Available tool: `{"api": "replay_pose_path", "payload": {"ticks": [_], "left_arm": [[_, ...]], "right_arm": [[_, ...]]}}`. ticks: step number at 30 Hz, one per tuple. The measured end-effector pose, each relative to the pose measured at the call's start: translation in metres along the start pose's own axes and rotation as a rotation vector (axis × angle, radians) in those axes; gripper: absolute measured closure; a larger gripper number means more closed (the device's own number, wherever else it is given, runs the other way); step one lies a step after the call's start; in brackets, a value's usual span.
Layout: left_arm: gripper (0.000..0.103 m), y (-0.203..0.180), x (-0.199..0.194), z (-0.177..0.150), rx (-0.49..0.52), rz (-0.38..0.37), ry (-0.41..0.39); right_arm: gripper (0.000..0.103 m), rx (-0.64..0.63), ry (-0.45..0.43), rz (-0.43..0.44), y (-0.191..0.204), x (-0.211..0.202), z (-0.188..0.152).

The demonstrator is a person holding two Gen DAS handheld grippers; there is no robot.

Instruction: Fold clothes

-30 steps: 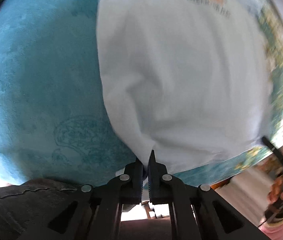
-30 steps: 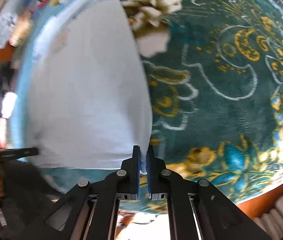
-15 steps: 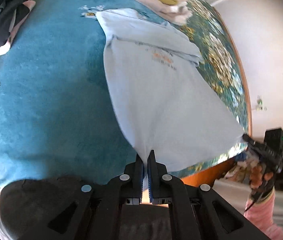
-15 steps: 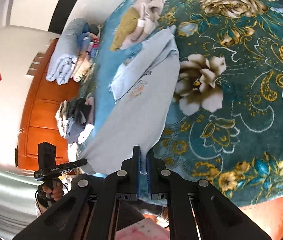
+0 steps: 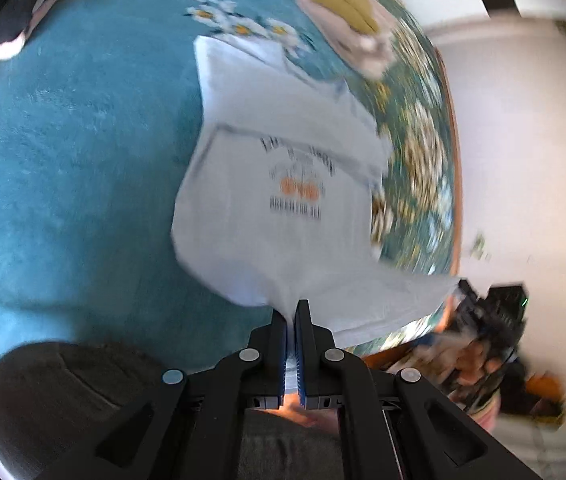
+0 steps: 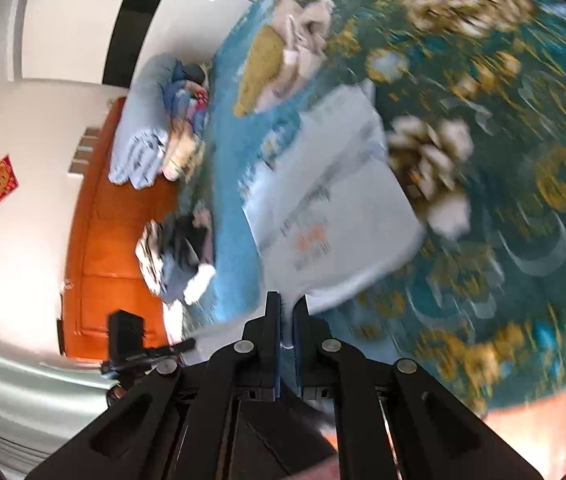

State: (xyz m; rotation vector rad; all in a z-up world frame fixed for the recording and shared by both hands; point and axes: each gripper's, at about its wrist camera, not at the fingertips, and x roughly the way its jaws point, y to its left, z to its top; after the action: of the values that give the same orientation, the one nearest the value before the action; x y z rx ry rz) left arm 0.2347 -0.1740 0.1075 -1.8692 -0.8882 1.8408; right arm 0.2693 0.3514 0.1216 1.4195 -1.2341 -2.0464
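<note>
A pale grey T-shirt (image 5: 283,208) with an orange and black chest print lies partly on the teal floral blanket (image 5: 63,160). Its near hem is lifted. My left gripper (image 5: 293,316) is shut on one hem corner. My right gripper (image 6: 289,312) is shut on the other hem corner of the shirt (image 6: 335,216), and it shows at the right of the left wrist view (image 5: 483,320). The far part with the sleeves still rests on the blanket. Both views are motion-blurred.
A folded stack of yellow and pink clothes (image 5: 347,20) lies beyond the shirt, also in the right wrist view (image 6: 287,64). A dark clothes heap (image 6: 179,256) and rolled blue bedding (image 6: 143,132) sit by the orange headboard (image 6: 95,240). White wall (image 5: 523,140) beside the bed.
Both grippers have risen and drawn back with the hem, so the shirt went from close-up and stretched to lifted, with its print and far end now in view.
</note>
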Motion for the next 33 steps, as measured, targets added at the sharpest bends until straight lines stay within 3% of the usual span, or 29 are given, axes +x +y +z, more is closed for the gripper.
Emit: {"api": "replay_pose_path", "payload": {"ticks": [4, 7, 13, 17, 19, 21, 24, 26, 29, 33], "left_arm": [[0.098, 0.007, 0.018, 0.062, -0.085, -0.055, -0.044], [0.098, 0.006, 0.039, 0.109, -0.109, -0.045, -0.060], [0.098, 0.017, 0.063, 0.184, -0.182, -0.041, -0.049], [0.097, 0.037, 0.084, 0.222, -0.286, -0.120, -0.048], [0.096, 0.050, 0.084, 0.231, -0.331, -0.163, -0.075], [0.082, 0.063, 0.084, 0.239, -0.376, -0.206, -0.103], [0.053, 0.054, 0.084, 0.236, -0.273, -0.140, -0.135], [0.053, 0.049, 0.085, 0.234, -0.200, -0.094, -0.155], [0.053, 0.040, 0.085, 0.232, -0.092, -0.025, -0.185], [0.053, 0.023, 0.090, 0.227, 0.067, 0.076, -0.217]], "right_arm": [[0.098, 0.054, -0.039, 0.016, 0.002, 0.031, 0.059], [0.098, 0.101, -0.059, -0.001, 0.000, 0.064, 0.102], [0.098, 0.217, -0.088, -0.044, -0.014, 0.114, 0.159], [0.098, 0.287, -0.102, -0.075, -0.024, 0.143, 0.191], [0.098, 0.312, -0.104, -0.110, -0.032, 0.154, 0.202], [0.097, 0.324, -0.113, -0.134, -0.036, 0.161, 0.210], [0.094, 0.323, -0.136, -0.154, -0.040, 0.167, 0.220], [0.093, 0.321, -0.151, -0.167, -0.042, 0.170, 0.227], [0.081, 0.291, -0.178, -0.189, -0.042, 0.171, 0.235], [0.079, 0.190, -0.185, -0.281, -0.036, 0.163, 0.235]]}}
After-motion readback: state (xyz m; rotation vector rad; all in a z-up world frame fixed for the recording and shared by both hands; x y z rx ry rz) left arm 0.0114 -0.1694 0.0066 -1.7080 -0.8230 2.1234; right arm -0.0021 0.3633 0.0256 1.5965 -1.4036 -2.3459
